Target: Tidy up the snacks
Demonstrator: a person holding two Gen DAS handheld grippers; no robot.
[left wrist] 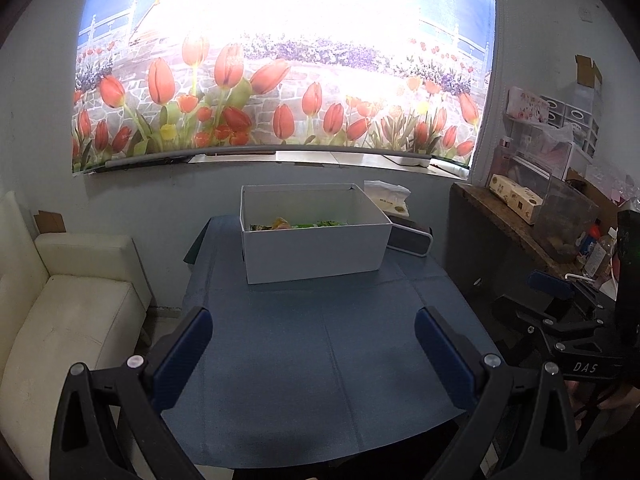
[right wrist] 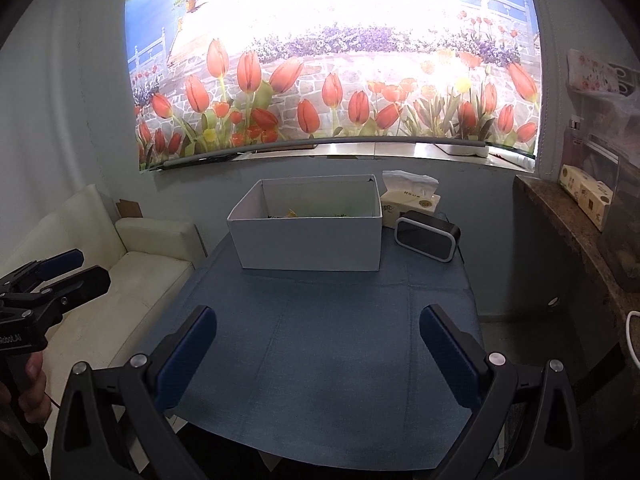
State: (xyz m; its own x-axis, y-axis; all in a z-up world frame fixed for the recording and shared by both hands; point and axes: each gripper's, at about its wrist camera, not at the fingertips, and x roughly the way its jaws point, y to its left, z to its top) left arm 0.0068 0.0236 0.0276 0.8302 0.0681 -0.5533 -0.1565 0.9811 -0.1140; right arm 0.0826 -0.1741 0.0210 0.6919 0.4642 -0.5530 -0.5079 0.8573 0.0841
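Note:
A white open box (left wrist: pixel 316 250) stands at the far side of the blue-covered table (left wrist: pixel 320 360); it also shows in the right wrist view (right wrist: pixel 310 246). Snack packets (left wrist: pixel 298 224), green and yellow, lie inside it, mostly hidden by the front wall; they also peek out in the right wrist view (right wrist: pixel 294 213). My left gripper (left wrist: pixel 313 330) is open and empty above the table's near part. My right gripper (right wrist: pixel 319 328) is open and empty, also above the near part. Each gripper shows at the edge of the other's view: the right one (left wrist: pixel 560 304), the left one (right wrist: pixel 76 266).
A tissue pack (right wrist: pixel 410 196) and a black clock with white rim (right wrist: pixel 426 238) sit right of the box. A cream sofa (left wrist: pixel 68 312) stands left of the table. A cluttered shelf (left wrist: pixel 540 208) stands on the right. A tulip blind (left wrist: pixel 280 92) covers the window.

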